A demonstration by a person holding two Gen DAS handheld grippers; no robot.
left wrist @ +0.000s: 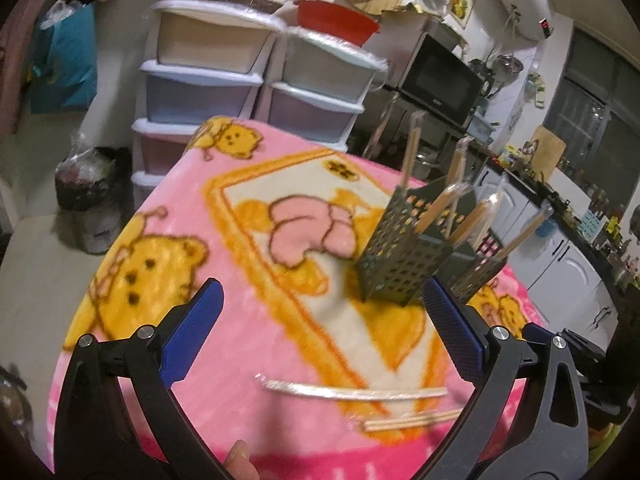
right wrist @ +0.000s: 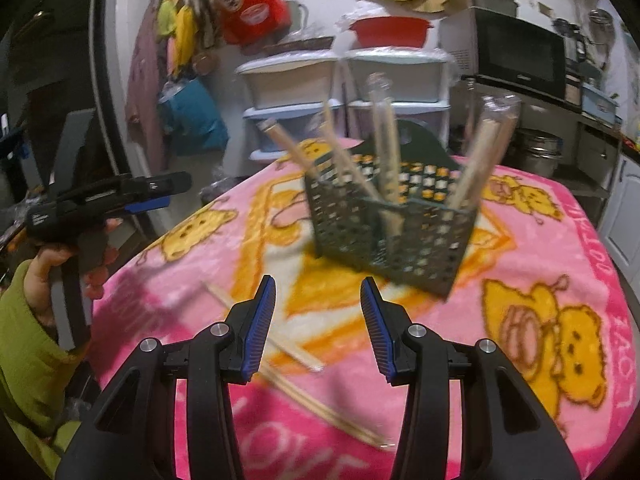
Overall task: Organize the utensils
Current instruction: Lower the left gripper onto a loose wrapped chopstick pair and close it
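Note:
A dark green perforated utensil caddy (left wrist: 400,256) (right wrist: 388,232) stands on the pink bear blanket (left wrist: 168,240) (right wrist: 560,240), with several plastic-wrapped chopstick pairs (left wrist: 440,204) (right wrist: 386,148) leaning out of it. Two more wrapped chopstick pairs lie flat on the blanket: one (left wrist: 356,392) (right wrist: 260,328) just ahead of the other (left wrist: 412,420) (right wrist: 320,408). My left gripper (left wrist: 322,292) is open wide above them with nothing between its blue pads. My right gripper (right wrist: 318,286) is open too and holds nothing. The left gripper (right wrist: 172,192) also shows at the left of the right wrist view, held by a hand in a green sleeve.
Stacked plastic drawers (left wrist: 256,92) (right wrist: 340,92) stand behind the table. A microwave (left wrist: 440,80) (right wrist: 520,52) sits at the right, and a kitchen counter (left wrist: 580,220) runs beyond it. A bagged bin (left wrist: 92,196) stands on the floor at the left.

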